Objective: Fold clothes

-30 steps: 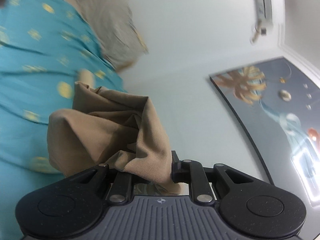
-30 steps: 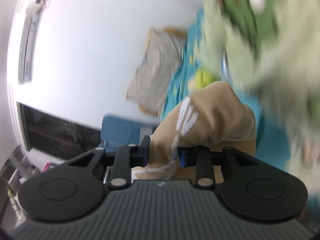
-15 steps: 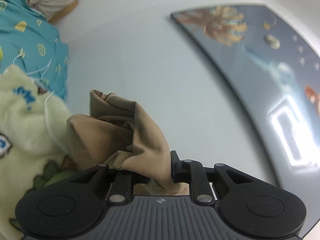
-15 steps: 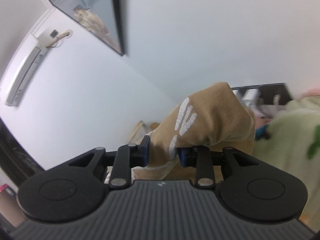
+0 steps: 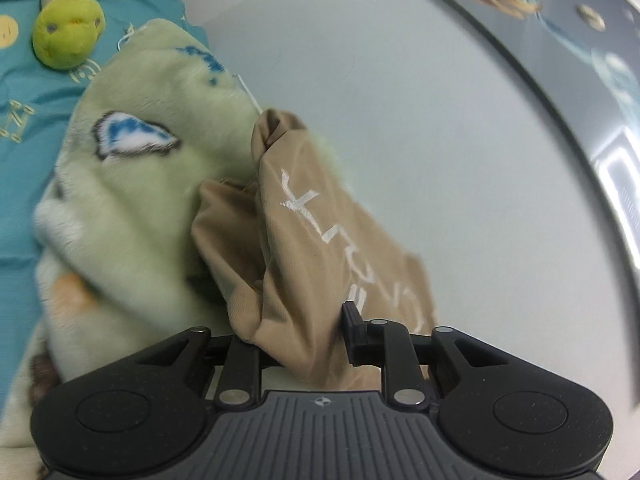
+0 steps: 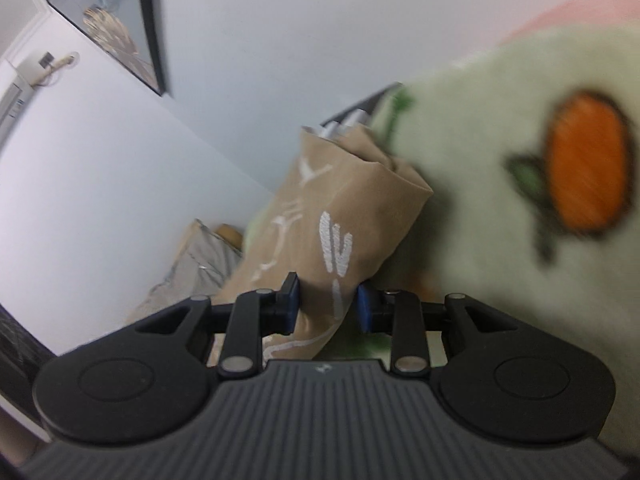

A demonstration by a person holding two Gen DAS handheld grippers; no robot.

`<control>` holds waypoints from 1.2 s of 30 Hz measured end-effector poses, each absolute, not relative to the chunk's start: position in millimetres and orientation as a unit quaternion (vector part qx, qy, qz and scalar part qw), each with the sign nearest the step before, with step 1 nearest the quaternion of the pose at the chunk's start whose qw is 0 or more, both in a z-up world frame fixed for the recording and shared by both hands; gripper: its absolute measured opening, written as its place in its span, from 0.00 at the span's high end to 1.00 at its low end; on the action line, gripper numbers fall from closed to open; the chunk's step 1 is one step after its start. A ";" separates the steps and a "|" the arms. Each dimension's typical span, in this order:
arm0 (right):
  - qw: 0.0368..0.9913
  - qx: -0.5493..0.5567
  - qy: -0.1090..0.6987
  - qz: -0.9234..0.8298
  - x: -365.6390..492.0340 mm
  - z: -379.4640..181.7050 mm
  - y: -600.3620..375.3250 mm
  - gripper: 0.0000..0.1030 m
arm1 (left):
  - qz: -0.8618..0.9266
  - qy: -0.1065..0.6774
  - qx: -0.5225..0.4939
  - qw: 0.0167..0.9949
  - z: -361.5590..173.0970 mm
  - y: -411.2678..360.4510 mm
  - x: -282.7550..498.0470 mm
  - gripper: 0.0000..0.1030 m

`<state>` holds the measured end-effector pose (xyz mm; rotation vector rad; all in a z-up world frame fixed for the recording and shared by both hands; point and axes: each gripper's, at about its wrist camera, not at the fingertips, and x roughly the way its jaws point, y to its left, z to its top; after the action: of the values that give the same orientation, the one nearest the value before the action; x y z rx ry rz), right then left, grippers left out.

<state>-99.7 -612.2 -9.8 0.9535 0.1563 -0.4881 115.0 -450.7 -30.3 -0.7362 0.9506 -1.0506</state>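
The fold looks hardly begun. The tan garment is bunched and hangs in the air, pinched at two places: the left hand-held gripper is closed on one bundle of the cloth, and the right hand-held gripper has its blue pads pressed narrow on another part. No flat layer and no clean crease is visible, so I judge that spreading the garment out and making every fold is left to do. The garment is held just beside a fluffy green blanket, touching it, and both cameras point mostly at the wall. The left view shows what the right does not: a teal bedsheet far left with a green plush toy lying on it. The right view alone shows a grey pillow far behind the garment and an air conditioner high on the left. A framed picture appears in both.
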 end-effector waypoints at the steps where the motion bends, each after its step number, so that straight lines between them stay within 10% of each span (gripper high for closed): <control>1: 0.852 0.460 0.080 -0.236 -101.0 -14.9 -612.7 0.69 | -0.470 0.426 -0.317 0.705 -31.9 -449.6 111.5 0.72; 6: 0.827 0.490 0.125 -0.248 -105.6 -20.9 -612.7 0.67 | -0.464 0.411 -0.245 0.746 -2.2 -442.1 96.7 0.32; 15: 0.848 0.441 0.168 -0.241 -133.7 41.6 -569.4 0.67 | -0.466 0.336 -0.137 0.807 85.8 -407.5 41.4 0.03; 23: 0.903 0.341 0.144 -0.218 -163.6 115.0 -524.0 0.59 | -0.452 0.231 -0.067 0.859 162.3 -349.0 -38.8 0.00; 28: 0.932 0.266 0.109 -0.222 -191.3 141.3 -484.1 0.10 | -0.431 0.170 -0.034 0.886 184.8 -311.2 -83.1 0.00; 36: 0.955 0.180 0.065 -0.226 -217.9 146.7 -427.0 0.11 | -0.423 0.116 -0.027 0.898 191.7 -264.0 -131.1 0.00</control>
<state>-217.9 -427.0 146.7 0.3650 0.1315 -0.4595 -131.1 -264.0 191.7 -0.0565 0.2402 -0.8752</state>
